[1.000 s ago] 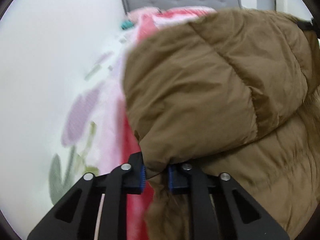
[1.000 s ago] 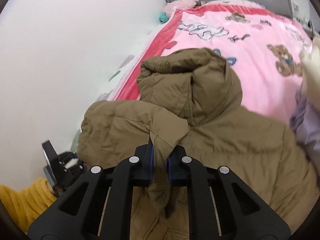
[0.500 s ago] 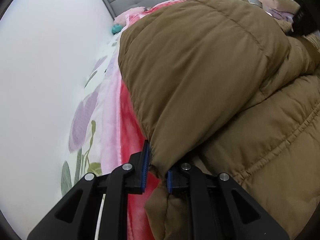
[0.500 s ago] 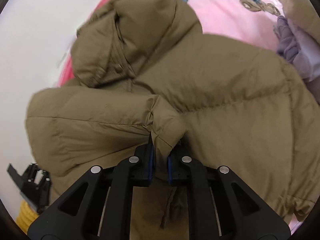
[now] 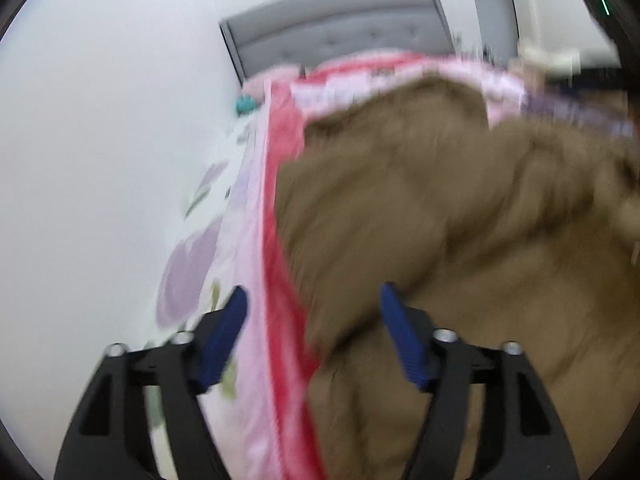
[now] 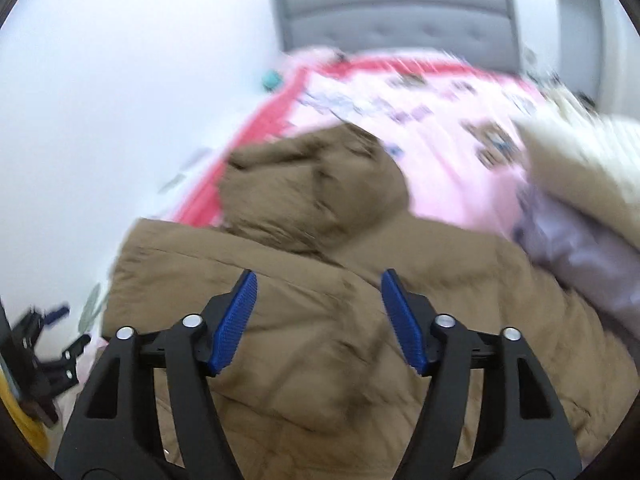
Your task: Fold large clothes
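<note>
The brown puffer jacket [image 6: 320, 320] lies bunched on the pink blanket [image 6: 440, 128] of the bed, hood toward the grey headboard [image 6: 400, 20]; it appears bulky, soft, springy and light, likely slick-shelled, so hold is best taken at cuffs, hem or seams. The left gripper [image 5: 312, 300] and right gripper [image 6: 318, 284] are both opening, pads clear of the fabric below, gripping nothing.

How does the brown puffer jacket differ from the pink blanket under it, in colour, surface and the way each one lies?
The brown puffer jacket is one plain colour, while the pink blanket has a red border and small printed figures. The jacket is thick and quilted, piled in folds with its hood bunched up; the blanket lies spread flat. The jacket sits on top of the blanket and covers its near part. Both are soft textiles on the same bed.
</note>
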Motion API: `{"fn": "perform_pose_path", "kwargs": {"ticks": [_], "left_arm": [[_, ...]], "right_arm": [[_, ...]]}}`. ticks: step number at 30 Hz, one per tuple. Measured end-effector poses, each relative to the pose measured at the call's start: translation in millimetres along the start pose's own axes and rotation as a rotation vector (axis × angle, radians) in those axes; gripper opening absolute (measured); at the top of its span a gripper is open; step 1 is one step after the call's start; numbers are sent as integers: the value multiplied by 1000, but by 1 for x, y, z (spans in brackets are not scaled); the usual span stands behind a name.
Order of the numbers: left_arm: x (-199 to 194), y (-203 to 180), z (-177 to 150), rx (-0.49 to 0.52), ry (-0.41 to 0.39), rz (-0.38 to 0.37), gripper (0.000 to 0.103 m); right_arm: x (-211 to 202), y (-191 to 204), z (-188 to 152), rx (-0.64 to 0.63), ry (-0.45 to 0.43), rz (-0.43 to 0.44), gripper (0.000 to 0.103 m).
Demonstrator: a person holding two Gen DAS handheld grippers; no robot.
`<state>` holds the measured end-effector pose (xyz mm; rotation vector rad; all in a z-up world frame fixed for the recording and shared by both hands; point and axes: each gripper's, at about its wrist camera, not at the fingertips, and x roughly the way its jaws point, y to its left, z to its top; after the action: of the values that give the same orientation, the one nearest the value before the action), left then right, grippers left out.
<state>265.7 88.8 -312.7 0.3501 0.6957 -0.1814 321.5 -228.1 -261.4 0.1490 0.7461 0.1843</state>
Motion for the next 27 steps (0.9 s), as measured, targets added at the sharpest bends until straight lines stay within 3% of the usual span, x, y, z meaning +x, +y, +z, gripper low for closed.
{"fn": "perform_pose_path", "kwargs": {"ticks": [3,7,10,15,27], "left_arm": [[27,1,49,-57,-59,-86,77],[94,-5,85,-111,61,-168,77],[138,-8,78,-112,175,-187,77],[157,-10,51,-151,267,-212,77],[181,-22,37,-104,330,-188,80]], "right_arm": [[31,20,-3,-7,38,12,52],[69,33,-17,-16,108,-22,54],[92,37,-32,-54,185,-69,64],[109,37,-53,-95,249,-55,65],[135,37,-71,-121,342,-66,65]]}}
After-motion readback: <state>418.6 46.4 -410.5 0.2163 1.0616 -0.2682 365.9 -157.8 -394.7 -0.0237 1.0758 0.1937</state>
